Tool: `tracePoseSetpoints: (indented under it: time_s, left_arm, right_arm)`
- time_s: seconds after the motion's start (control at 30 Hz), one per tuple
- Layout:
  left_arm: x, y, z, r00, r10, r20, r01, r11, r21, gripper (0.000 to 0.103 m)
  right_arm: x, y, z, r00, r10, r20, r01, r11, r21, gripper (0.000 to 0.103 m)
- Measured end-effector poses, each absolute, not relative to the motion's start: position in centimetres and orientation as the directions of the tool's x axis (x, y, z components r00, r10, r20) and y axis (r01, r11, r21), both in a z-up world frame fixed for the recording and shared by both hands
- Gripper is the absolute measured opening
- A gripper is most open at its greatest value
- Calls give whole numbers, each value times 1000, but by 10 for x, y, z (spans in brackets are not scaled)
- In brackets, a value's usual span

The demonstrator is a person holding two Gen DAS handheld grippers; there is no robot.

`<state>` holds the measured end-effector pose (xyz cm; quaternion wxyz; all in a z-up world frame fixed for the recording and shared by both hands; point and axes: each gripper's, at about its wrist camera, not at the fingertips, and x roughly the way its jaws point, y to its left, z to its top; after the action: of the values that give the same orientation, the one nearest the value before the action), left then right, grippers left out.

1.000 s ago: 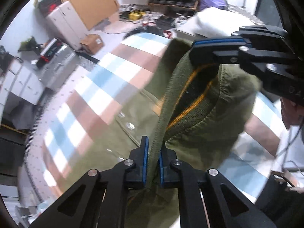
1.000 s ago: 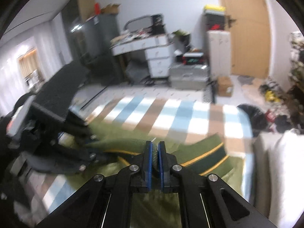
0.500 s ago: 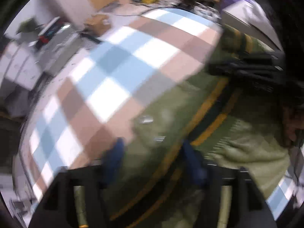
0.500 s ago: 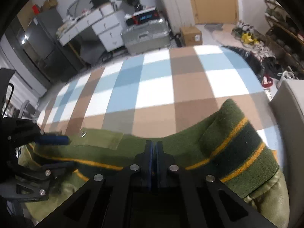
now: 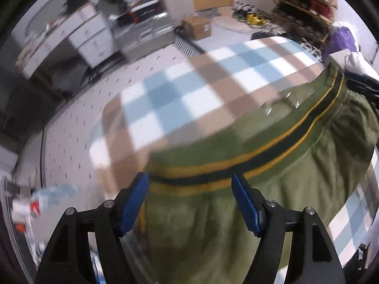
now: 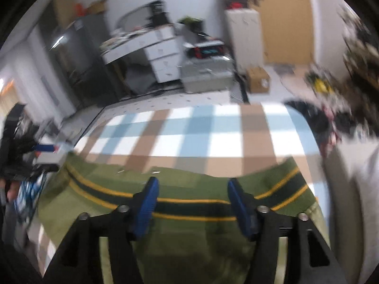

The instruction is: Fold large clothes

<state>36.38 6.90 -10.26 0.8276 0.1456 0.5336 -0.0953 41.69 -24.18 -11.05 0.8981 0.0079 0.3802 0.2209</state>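
lying flat on the checked cloth (image 6: pixel 203 142), the green jacket (image 5: pixel 213 224) has its ribbed, yellow-striped hem (image 6: pixel 194 204) running across under both tools. left gripper (image 5: pixel 189 196) jaws spread wide, nothing pinched — hem just below. right gripper (image 6: pixel 193 196) jaws have just been opening, now apart over the hem, not pressing it. free cloth beyond the hem, w/ the jacket's far corner close to the cloth's right edge by a white cushion (image 6: pixel 355 189). too blurred to read any labels.
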Motion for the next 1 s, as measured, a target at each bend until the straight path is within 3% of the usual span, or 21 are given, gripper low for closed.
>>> tracePoseSetpoints:
  time_s: [0.13,0.37,0.57,0.67,0.7,0.73,0.8,0.87,0.9,0.93,1.0]
  left_arm:
    - [349,86,-110,414,-19,-910,276,955,105,69]
    - [340,109,-129,374,-56,-926,272,961,52,69]
    - [345,133,-148,280,-182,-942,206,970,-127,69]
    - [348,143,-159,239,-258,-936,175,960,-220,69]
    - [349,146,-162,222,-283,-933,167,954,-250,69]
    - [349,147,-165,212,-295,-932,169,950,-262,69]
    - [350,146,-168,207,-297,-932,179,948,-262,69]
    - [346,143,-166,213,-311,-926,203,941,-269,69]
    - [344,140,-166,209,-334,-919,220,932,-288,62]
    - [342,136,-166,182,-395,-900,247,905,-347,49]
    - [337,129,-160,201,-367,-908,285,909,-305,36]
  right_arm:
    - [405,-183,-100,557,452,-697,-530,839,121,79]
    - [426,-76,-137,349,495,-796,-718,687,112,77]
    - [452,-32,-167,243,456,-856,-777,620,110,75]
    - [446,-20,-178,149,417,-897,-816,564,126,61]
    - [441,-19,-178,134,413,-901,-830,544,126,51]
    - [436,-18,-176,132,407,-904,-840,530,116,33]
    - [428,-21,-171,156,397,-905,-849,522,83,7]
    - [416,-24,-167,178,397,-901,-850,524,63,6]
    - [408,-24,-165,210,392,-895,-851,525,30,6]
    - [402,-25,-162,242,389,-889,-849,528,0,5]
    - [390,-26,-152,334,402,-853,-827,559,-60,5]
